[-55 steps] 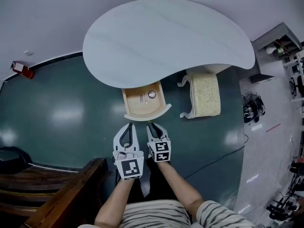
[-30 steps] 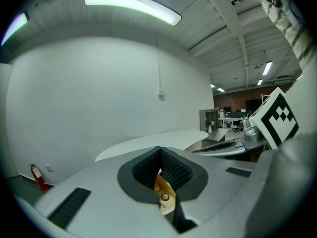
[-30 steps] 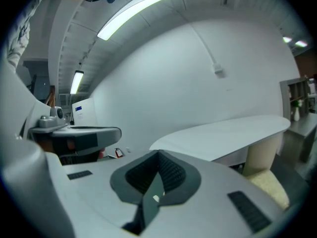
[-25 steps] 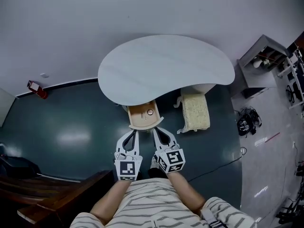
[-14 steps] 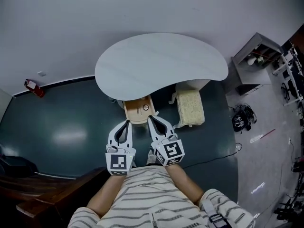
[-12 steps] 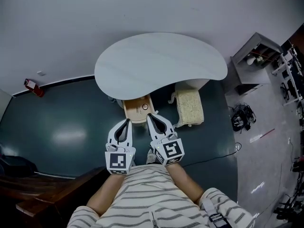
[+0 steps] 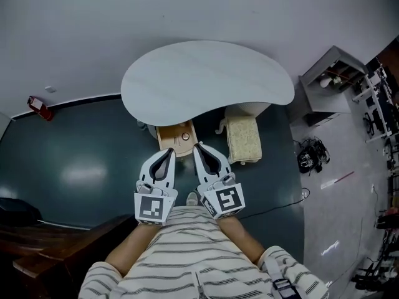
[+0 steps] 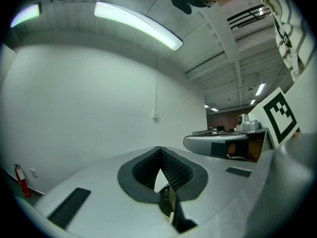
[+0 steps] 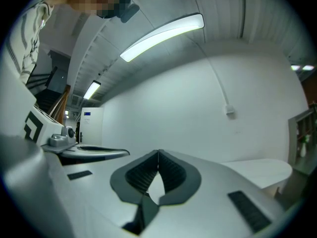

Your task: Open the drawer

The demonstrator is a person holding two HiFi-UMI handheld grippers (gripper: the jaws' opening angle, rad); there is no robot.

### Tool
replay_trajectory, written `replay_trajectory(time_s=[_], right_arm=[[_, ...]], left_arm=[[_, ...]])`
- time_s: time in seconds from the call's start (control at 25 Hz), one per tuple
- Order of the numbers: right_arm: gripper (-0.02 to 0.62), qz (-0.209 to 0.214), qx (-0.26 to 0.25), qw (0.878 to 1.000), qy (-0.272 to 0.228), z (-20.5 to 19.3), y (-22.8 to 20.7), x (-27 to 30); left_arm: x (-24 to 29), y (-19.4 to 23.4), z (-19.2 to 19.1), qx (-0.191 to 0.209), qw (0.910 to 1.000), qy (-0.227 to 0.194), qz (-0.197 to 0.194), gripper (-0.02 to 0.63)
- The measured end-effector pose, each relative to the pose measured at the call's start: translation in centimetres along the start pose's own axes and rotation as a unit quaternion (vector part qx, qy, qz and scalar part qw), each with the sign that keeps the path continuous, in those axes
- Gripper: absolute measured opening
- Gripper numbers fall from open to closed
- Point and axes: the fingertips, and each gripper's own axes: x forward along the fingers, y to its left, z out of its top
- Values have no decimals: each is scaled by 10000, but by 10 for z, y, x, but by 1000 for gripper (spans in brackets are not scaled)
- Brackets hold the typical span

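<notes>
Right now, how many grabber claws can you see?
2. The left gripper is in front of the open drawer, toward its left side. The right gripper is beside it, at the drawer's right edge. None seem hidden.

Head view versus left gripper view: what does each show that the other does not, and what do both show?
Only the head view: the open drawer under the table, the cushioned stool, the dark floor. Only the left gripper view: the ceiling light and, on the left gripper, the ribbed inner jaw faces, shut on nothing. Both: the white wall, the red fire extinguisher, the right gripper with its marker cube.
</notes>
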Motion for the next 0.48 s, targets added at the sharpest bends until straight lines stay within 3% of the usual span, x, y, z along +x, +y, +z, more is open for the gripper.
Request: replay_trajectory(time_s=[0.48], right_arm=[[14, -120, -103, 9997, -177, 11, -8, -1]], left_arm=[[9, -5, 10, 197, 9996, -149, -145, 2]])
